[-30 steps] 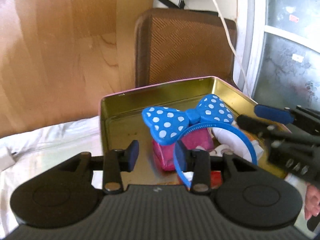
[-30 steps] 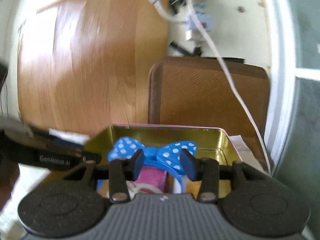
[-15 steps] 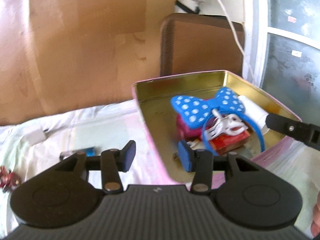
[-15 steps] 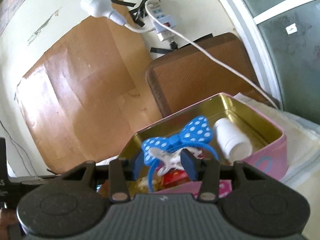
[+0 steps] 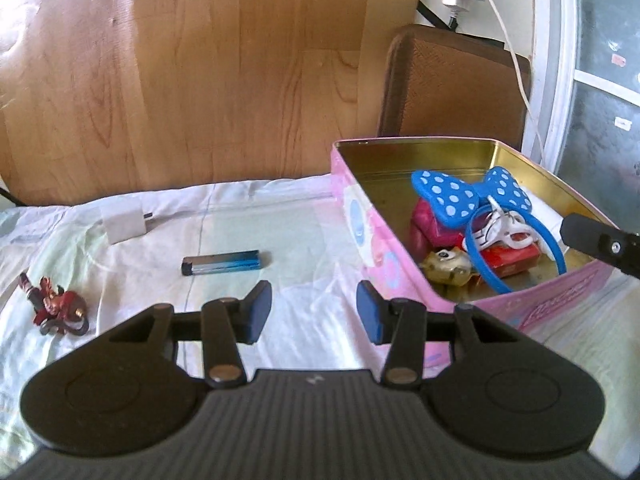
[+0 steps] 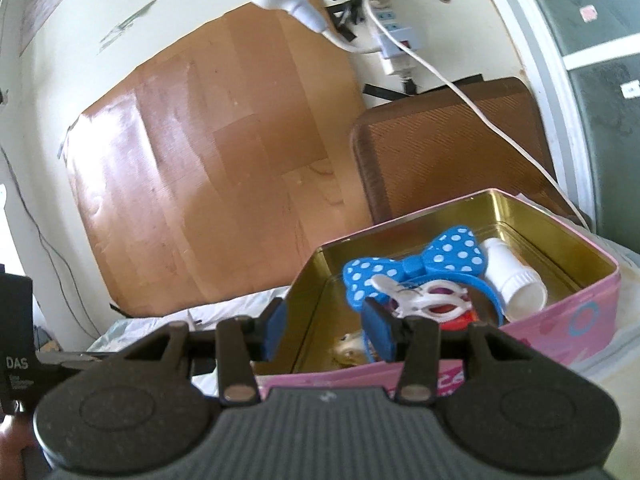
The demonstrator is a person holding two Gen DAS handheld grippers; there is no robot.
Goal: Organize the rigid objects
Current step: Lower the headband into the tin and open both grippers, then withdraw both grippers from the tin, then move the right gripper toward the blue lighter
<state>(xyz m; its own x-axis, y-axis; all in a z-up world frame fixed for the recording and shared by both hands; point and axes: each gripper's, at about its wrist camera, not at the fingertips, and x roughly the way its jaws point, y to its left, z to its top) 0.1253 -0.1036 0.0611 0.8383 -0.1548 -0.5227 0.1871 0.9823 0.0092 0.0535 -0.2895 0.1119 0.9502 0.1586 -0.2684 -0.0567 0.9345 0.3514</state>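
While the pink gold-lined tin point(image 5: 404, 216) sat right of it, left claw point(image 5: 314, 312) hung released, empty | step: fetching | next: blue-silver lighter point(image 5: 221, 263) just ahead.

Not much readable from my end. Only clear bit is "DAS" in white on the black device point(image 6: 16, 360) at the left edge of my right wrist view, with tiny unreadable print below. The lettering on the pink tin point(image 6: 560, 320) is cut off.
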